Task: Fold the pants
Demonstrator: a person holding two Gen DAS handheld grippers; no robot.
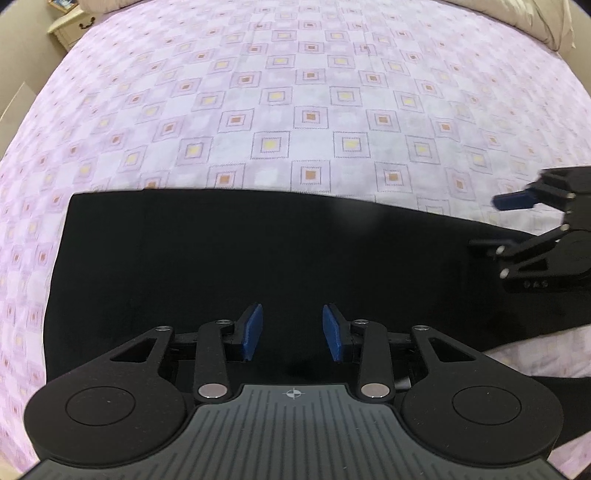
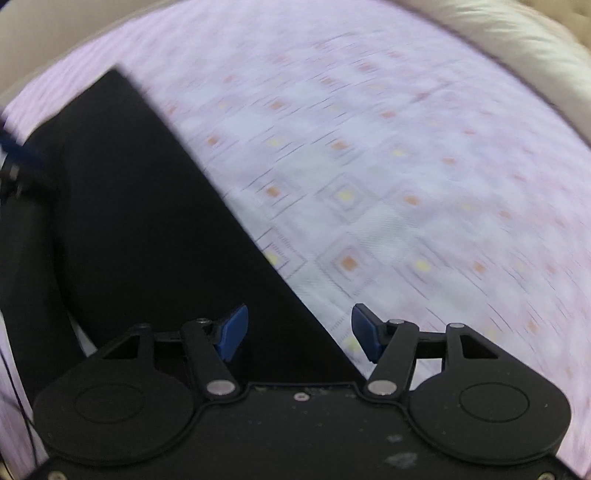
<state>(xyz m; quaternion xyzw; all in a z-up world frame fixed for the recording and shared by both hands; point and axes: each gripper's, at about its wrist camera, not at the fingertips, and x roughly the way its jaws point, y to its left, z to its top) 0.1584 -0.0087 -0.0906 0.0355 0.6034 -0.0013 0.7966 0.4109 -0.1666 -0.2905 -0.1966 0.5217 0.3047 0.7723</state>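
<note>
Black pants [image 1: 258, 251] lie flat on the bed, folded into a broad dark slab with a straight far edge. My left gripper [image 1: 292, 332] is open and empty, hovering over the near part of the pants. My right gripper [image 1: 506, 221] shows at the right edge of the left wrist view, over the pants' right end, with one blue fingertip [image 1: 513, 201] visible. In the right wrist view the right gripper [image 2: 300, 332] is open and empty, straddling the pants' [image 2: 147, 221] straight edge. This view is blurred by motion.
The bed carries a lilac sheet with a square pattern [image 1: 310, 92]. A beige pillow or duvet [image 1: 517, 14] lies at the far right edge. A cream nightstand [image 1: 70, 26] stands beyond the bed's far left corner.
</note>
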